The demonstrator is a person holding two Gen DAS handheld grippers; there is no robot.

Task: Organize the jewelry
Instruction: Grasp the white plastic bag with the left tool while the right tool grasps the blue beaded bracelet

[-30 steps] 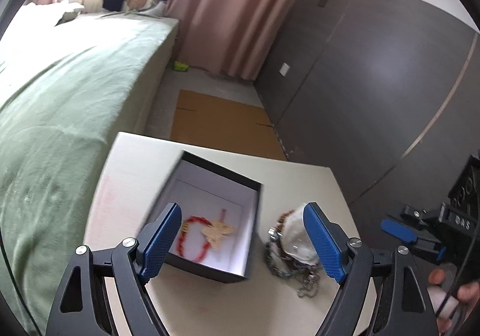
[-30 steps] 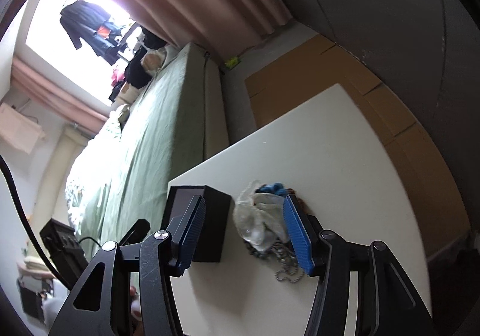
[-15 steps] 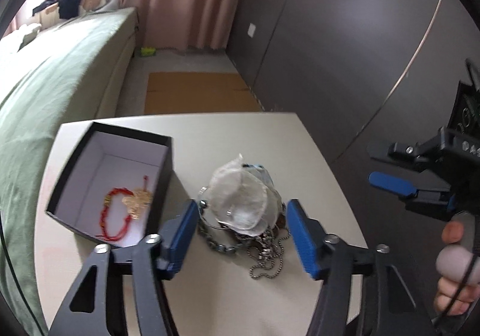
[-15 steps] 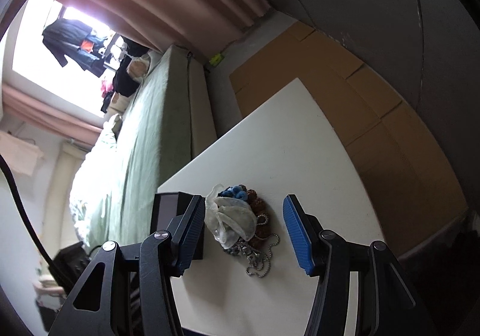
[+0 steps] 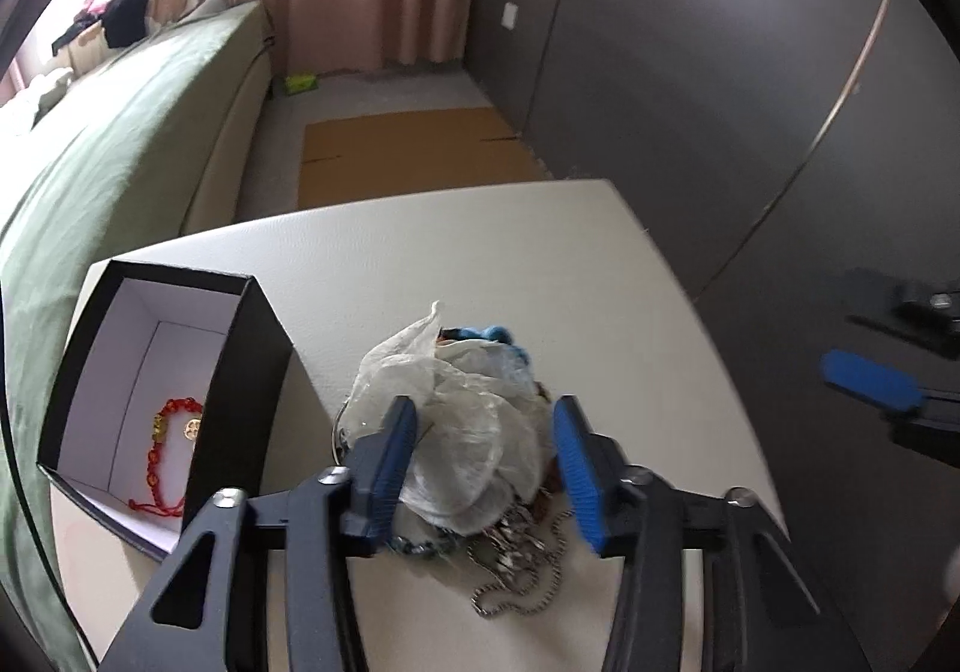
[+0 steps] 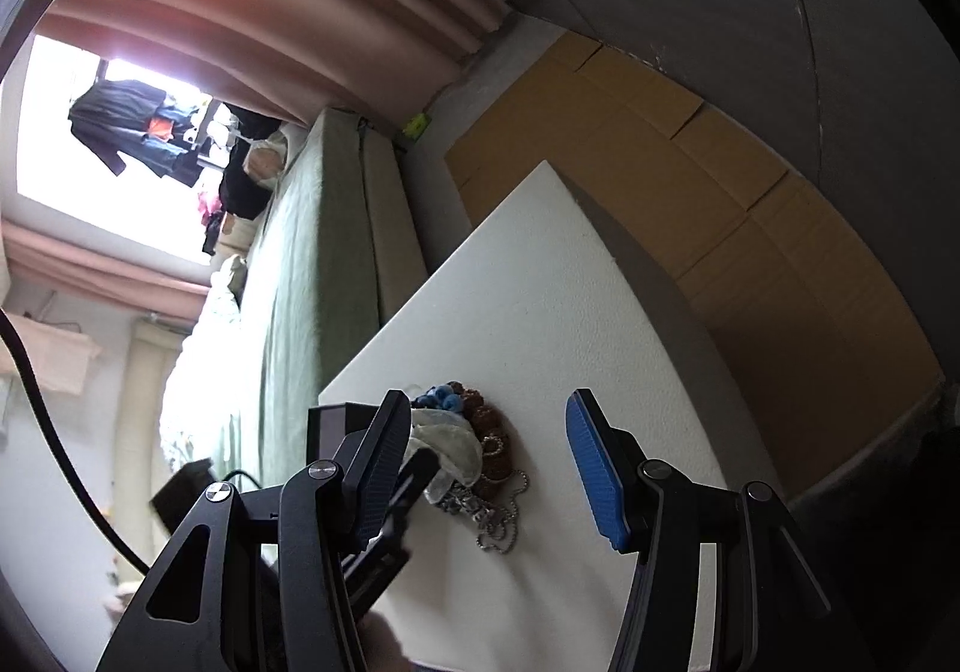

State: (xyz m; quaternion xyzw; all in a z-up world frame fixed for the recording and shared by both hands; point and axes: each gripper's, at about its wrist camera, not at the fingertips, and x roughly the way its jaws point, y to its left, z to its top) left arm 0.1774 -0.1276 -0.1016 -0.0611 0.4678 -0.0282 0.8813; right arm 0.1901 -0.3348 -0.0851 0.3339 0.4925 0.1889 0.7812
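A pile of jewelry lies on the white table [image 5: 480, 252]: a crumpled clear plastic bag [image 5: 468, 420], silver chains [image 5: 516, 558], brown and blue beads. My left gripper [image 5: 486, 462] is open with its blue pads on either side of the bag, not closed on it. An open black box [image 5: 150, 390] at the left holds a red bracelet [image 5: 165, 456] with a gold charm. In the right wrist view the pile [image 6: 474, 450] lies near the left finger of my open, empty right gripper [image 6: 486, 468], which hovers above the table. The right gripper also shows in the left wrist view [image 5: 870, 378].
A green bed [image 5: 120, 144] runs along the table's left side. Flat cardboard [image 5: 414, 156] lies on the floor beyond the table. A dark wardrobe wall [image 5: 720, 72] stands to the right. The table's far and right edges are close to the pile.
My left gripper has moved right from over the box and down around the plastic bag, jaws narrowing. The right gripper has drawn back and tilted, staying open.
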